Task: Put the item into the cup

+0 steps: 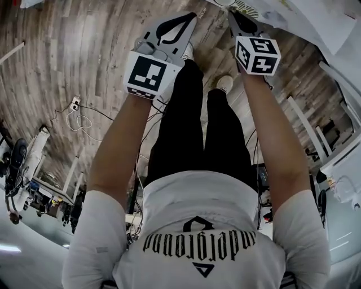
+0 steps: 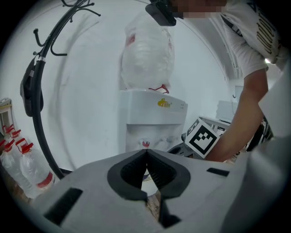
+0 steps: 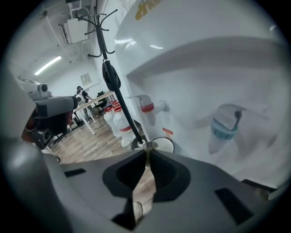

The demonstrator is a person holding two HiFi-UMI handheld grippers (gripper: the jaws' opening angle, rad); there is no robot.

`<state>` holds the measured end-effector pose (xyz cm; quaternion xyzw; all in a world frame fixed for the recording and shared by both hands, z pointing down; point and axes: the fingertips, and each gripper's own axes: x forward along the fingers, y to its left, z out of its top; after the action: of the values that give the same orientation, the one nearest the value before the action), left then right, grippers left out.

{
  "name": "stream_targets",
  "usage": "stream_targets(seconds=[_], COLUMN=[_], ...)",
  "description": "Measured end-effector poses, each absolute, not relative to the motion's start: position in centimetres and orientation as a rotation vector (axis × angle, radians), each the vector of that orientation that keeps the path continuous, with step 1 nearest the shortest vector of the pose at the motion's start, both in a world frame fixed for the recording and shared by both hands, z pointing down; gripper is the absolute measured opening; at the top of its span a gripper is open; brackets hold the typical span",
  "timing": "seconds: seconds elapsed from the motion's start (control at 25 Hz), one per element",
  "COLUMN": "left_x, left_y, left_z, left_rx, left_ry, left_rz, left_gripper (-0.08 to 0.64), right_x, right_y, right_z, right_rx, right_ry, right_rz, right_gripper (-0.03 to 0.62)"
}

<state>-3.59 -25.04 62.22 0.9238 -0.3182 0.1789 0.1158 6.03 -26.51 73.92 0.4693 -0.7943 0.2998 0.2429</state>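
Observation:
No cup that I can name shows in any view. In the head view both grippers are held out ahead of the person's legs, above a wooden floor. My left gripper (image 1: 189, 20) carries its marker cube (image 1: 148, 74). In its own view, my left gripper (image 2: 146, 151) has its jaws shut with nothing between them. My right gripper (image 1: 232, 14) is beside it. In the right gripper view, my right gripper (image 3: 147, 148) has its tips together. A small grey-brown bit sits at those tips; I cannot tell whether it is held.
A white water dispenser (image 2: 152, 123) with a bottle (image 2: 146, 50) on top stands ahead, its red tap (image 3: 148, 107) and blue tap (image 3: 223, 128) close. A black coat stand (image 3: 113, 77) and several water bottles (image 2: 22, 164) stand to the left. Desks stand further back.

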Motion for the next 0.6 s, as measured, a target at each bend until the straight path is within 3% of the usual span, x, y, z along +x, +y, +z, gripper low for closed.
stream_targets(seconds=[0.6], left_x=[-4.1], left_y=[-25.4], left_z=[66.5], left_rx=[2.618], left_ry=[-0.909], left_rz=[0.521], left_gripper=[0.008], right_x=[6.7], right_y=[-29.7], right_z=[80.0], right_rx=[1.322], right_ry=[-2.055], right_rz=[0.881], right_gripper=[0.084])
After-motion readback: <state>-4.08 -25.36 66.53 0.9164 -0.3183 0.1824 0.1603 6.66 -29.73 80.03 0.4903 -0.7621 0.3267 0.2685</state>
